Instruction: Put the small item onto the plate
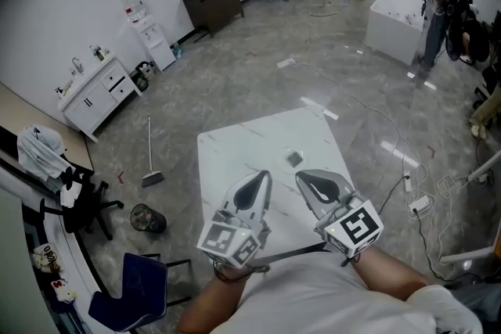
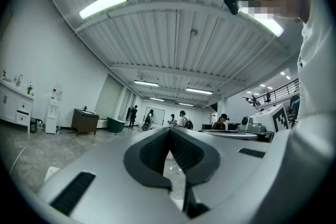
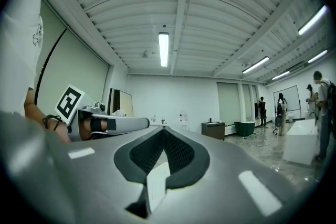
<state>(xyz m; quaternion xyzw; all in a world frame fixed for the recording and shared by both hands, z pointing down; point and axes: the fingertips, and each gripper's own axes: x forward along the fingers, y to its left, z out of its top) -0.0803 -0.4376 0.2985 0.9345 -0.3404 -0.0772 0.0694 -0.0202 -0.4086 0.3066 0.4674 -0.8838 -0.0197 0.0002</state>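
A small grey item (image 1: 294, 159) lies alone on the white marble-look table (image 1: 235, 152), near its middle. I see no plate in any view. My left gripper (image 1: 264, 175) and right gripper (image 1: 300, 174) are held side by side close to my chest, above the table's near edge, tips pointing away from me towards the item. Both are shut with nothing between the jaws. In the left gripper view the left gripper (image 2: 169, 130) points out level into the room, its ribbed pads closed together. The right gripper (image 3: 163, 129) looks the same in its own view, with the left gripper's marker cube (image 3: 69, 103) beside it.
On the floor left of the table are a broom (image 1: 149, 160), a round bin (image 1: 146, 217) and a blue chair (image 1: 129, 289). Cables and a power strip (image 1: 419, 205) lie on the floor at the right. A white cabinet (image 1: 98, 90) stands at the left wall. People stand far back (image 1: 438, 4).
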